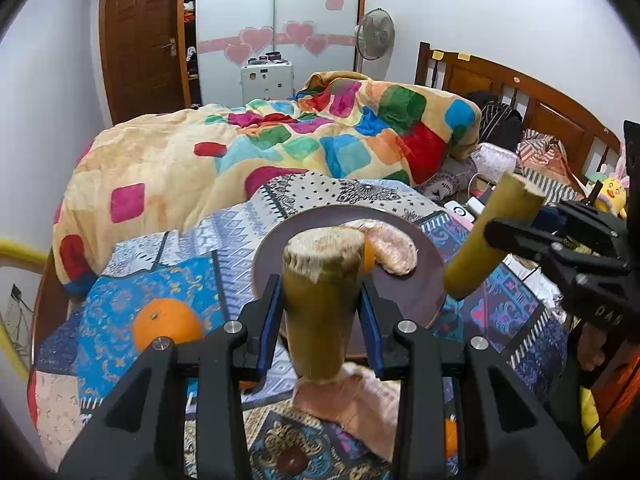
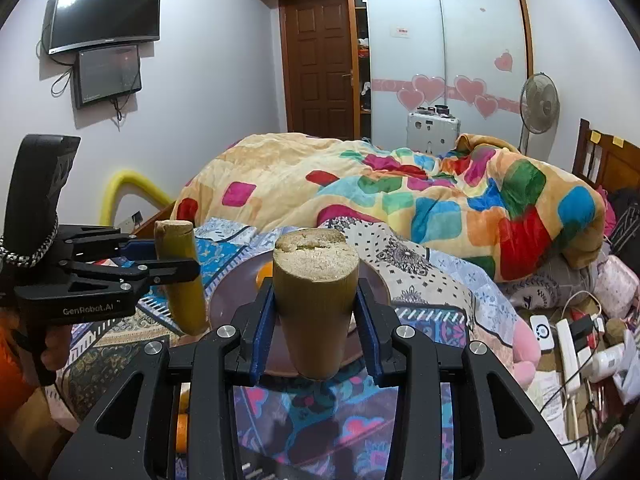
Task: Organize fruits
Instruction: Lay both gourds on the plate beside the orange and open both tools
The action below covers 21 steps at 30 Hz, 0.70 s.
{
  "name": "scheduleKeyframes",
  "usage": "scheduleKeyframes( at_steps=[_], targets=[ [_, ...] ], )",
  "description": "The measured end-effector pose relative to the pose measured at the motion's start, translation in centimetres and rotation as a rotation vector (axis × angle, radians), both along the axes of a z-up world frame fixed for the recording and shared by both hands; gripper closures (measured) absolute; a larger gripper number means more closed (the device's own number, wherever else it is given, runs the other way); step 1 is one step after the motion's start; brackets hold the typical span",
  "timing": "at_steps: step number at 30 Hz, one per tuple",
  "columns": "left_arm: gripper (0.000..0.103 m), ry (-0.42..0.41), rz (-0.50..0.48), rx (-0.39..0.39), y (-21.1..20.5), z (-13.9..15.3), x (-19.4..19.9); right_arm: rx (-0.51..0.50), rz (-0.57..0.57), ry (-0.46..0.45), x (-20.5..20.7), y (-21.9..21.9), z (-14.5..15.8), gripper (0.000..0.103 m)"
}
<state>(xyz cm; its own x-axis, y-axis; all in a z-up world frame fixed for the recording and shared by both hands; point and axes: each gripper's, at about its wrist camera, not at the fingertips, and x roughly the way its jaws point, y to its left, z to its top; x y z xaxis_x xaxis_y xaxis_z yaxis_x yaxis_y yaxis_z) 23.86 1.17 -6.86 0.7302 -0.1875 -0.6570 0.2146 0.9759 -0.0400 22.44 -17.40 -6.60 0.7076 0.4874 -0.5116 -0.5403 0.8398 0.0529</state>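
In the left wrist view, my left gripper (image 1: 320,292) is shut on a yellow-green sugarcane piece (image 1: 318,320) held upright over a purple plate (image 1: 420,292). On the plate lie a peeled pale fruit segment (image 1: 394,250) and a partly hidden orange (image 1: 369,258). My right gripper (image 1: 504,236) comes in from the right, shut on a second, tilted cane piece (image 1: 480,248). The right wrist view shows that cane piece (image 2: 316,300) upright in my right gripper (image 2: 316,288), with the left gripper (image 2: 180,270) and its cane (image 2: 180,280) to the left of the plate (image 2: 228,300).
A whole orange (image 1: 166,326) lies on the patterned bedsheet to the left of the plate. A pink peel piece (image 1: 352,400) lies under the left gripper. A rumpled colourful blanket (image 1: 280,148) fills the bed behind. Chargers and cables (image 2: 568,340) clutter the right side.
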Motion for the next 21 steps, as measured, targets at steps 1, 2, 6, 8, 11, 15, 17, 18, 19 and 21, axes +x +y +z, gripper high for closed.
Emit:
scheduleKeyframes(
  at_steps=[1,2,6,8,11,15,17,18,19,21],
  targets=[
    [0.067,0.001,-0.003,-0.002,-0.1,0.0,0.2,-0.001,0.001,0.004,0.3,0.1,-0.1,0.068],
    [0.067,0.004,-0.004,-0.006,-0.3,-0.1,0.6,0.000,0.002,0.007,0.5,0.2,-0.2,0.068],
    [0.067,0.025,-0.004,-0.030,-0.2,-0.9,1.9,-0.009,0.013,0.038,1.9,1.0,-0.9,0.068],
    [0.067,0.031,0.001,-0.038,0.0,-1.0,2.4,-0.025,0.015,0.052,2.5,1.5,-1.5,0.068],
    [0.067,0.033,0.018,-0.033,0.2,-1.3,3.4,-0.046,0.014,0.066,3.4,1.9,-2.1,0.068],
    [0.067,0.014,0.055,-0.005,0.5,-1.5,4.1,-0.038,0.015,0.083,4.8,2.3,-2.2,0.068],
    [0.067,0.010,0.068,0.010,0.7,-1.6,4.5,-0.053,0.017,0.085,5.3,2.9,-2.3,0.068],
    [0.067,0.014,0.070,0.012,0.7,-1.7,4.7,-0.063,0.012,0.085,5.6,3.2,-2.4,0.068],
    [0.067,0.021,0.072,0.013,0.8,-1.9,4.9,-0.070,0.007,0.085,5.8,3.4,-2.5,0.067],
    [0.067,0.035,0.075,0.015,0.9,-2.3,5.4,-0.075,-0.005,0.090,6.3,3.5,-2.6,0.066]
  ],
)
